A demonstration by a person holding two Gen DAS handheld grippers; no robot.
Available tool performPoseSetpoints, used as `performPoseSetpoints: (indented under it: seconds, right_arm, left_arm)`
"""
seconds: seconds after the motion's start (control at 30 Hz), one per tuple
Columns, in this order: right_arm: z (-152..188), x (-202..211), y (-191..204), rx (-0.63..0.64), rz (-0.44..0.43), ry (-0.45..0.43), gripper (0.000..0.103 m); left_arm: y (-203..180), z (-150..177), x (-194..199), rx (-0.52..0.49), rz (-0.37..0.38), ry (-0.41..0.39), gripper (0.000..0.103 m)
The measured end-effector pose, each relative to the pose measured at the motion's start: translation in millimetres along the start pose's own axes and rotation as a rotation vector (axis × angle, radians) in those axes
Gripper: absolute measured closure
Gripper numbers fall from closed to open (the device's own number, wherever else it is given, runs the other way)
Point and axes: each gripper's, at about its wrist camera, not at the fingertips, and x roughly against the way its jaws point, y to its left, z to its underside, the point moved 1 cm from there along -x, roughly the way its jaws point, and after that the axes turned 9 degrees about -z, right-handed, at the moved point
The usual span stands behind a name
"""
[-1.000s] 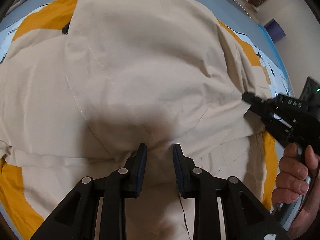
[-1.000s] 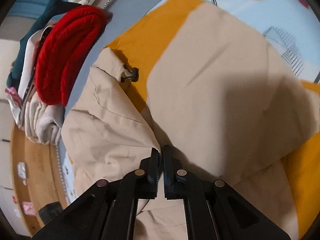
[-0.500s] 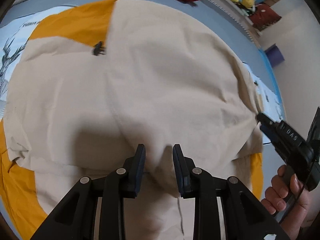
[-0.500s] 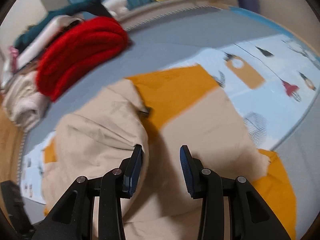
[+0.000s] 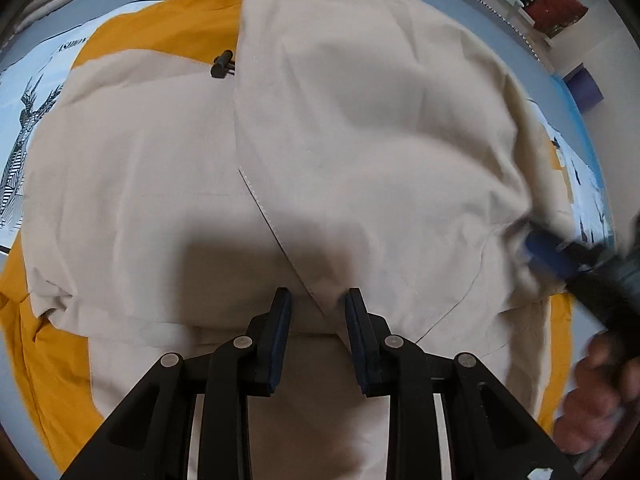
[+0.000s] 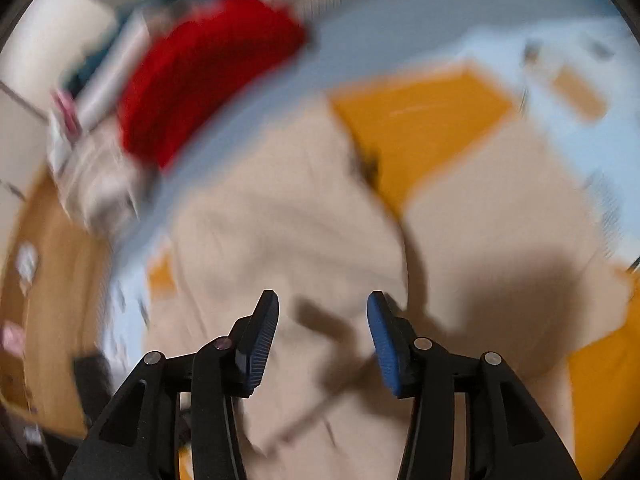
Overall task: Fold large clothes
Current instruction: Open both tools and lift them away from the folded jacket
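We see one large beige garment (image 5: 360,128) spread on the orange-and-blue mat (image 5: 172,28), one flap already folded across its middle, so we judge the fold begun, with more folds and smoothing left. We count two grippers: the left gripper (image 5: 316,300) pinches a raised ridge of cloth, while the right gripper (image 6: 322,304) is opening, nothing between its jaws.

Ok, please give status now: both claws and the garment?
Left claw pinching the beige garment. Right claw opening, nothing between. Nothing blocking.
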Motion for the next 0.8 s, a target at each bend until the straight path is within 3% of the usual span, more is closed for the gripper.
performPoseSetpoints:
  seconds: [0.07, 0.23, 0.3, 0.4, 0.47, 0.5, 0.57, 0.67, 0.8]
  right_arm:
    - [10, -18, -7, 0.005, 0.065, 0.099, 0.055]
    - [17, -6, 18, 0.136, 0.163, 0.065, 0.055]
    - [19, 3, 33, 0.195, 0.147, 0.025, 0.055]
    - [30, 7, 61, 0.292, 0.044, 0.023, 0.055]
    - [41, -5, 66, 0.306, -0.006, 0.089, 0.055]
    - [49, -19, 62, 0.291, -0.010, 0.168, 0.053]
    - [65, -38, 47, 0.221, 0.053, 0.270, 0.053]
    - [65, -24, 45, 0.139, 0.045, 0.207, 0.053]
    - [62, 15, 60, 0.213, 0.068, 0.023, 0.053]
  left_arm:
    - [-2, -1, 8, -0.009, -0.006, -0.020, 0.078]
    - [0, 0, 26, -0.004, -0.023, -0.068, 0.078]
    - [0, 2, 36, 0.001, -0.031, -0.095, 0.078]
    - [-3, 4, 55, 0.007, -0.031, -0.150, 0.078]
    - [-3, 4, 69, 0.011, -0.022, -0.185, 0.078]
    - [0, 6, 76, 0.011, -0.016, -0.207, 0.078]
    - [11, 13, 88, 0.014, -0.025, -0.246, 0.078]
    - [25, 23, 98, 0.048, -0.036, -0.269, 0.078]
    - [35, 31, 111, 0.064, -0.015, -0.302, 0.078]
